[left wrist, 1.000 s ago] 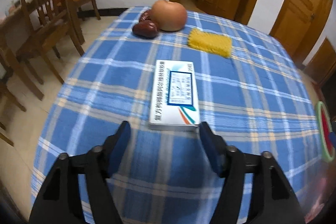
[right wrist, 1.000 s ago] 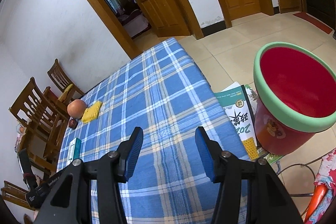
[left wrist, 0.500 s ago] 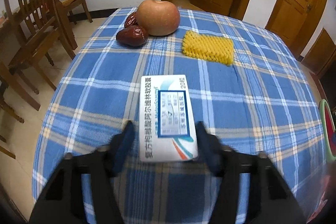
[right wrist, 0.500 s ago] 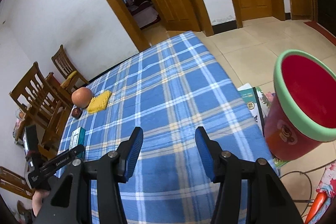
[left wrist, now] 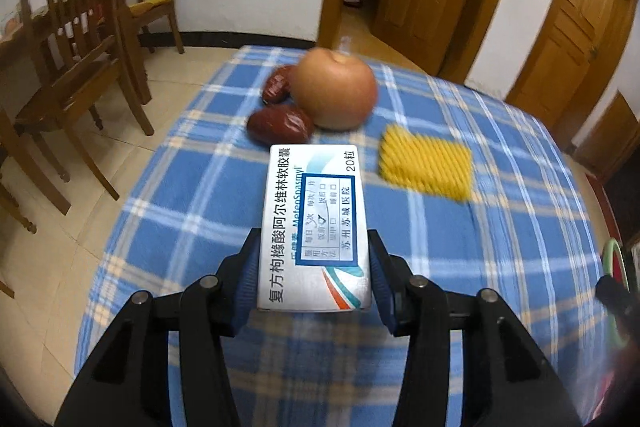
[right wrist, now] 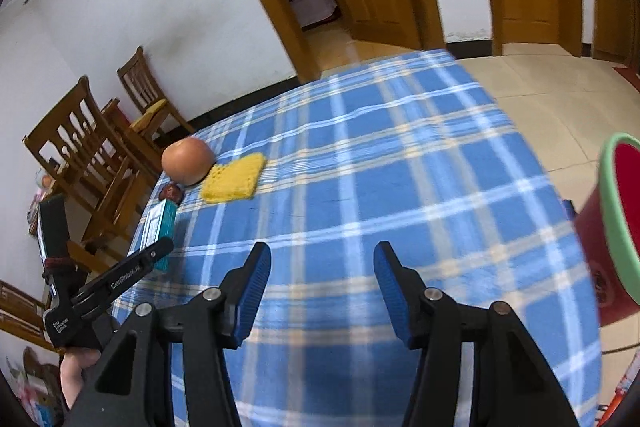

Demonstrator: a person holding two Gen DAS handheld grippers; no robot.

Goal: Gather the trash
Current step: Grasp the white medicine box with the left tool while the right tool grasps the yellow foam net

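The left gripper (left wrist: 313,277) has its blue ribbed pads clamped on the long sides of a white cardboard medicine box (left wrist: 314,231) with Chinese print and a teal-and-orange swoosh, after just closing in on it, and the box sticks out forward between the jaws with its label up. Makes sense to pinch it across the narrow width, since that's the only span the jaws can cover. From the right wrist view the box looks tilted with its far end raised, though I can't tell for sure if the near end is clear of the blue plaid tablecloth (left wrist: 500,227). The right gripper (right wrist: 318,275) is just hanging over the cloth with its jaws apart and nothing between them (probably on standby). Beyond the box sit two dark red dried dates (left wrist: 280,125), a round orange-tan apple (left wrist: 334,93) and a yellow knitted square cloth (left wrist: 426,167), all close together near the far edge. The red plastic bucket with a green rim (right wrist: 618,227) stands off the table's right side, which I'd guess is where the box is headed as trash.
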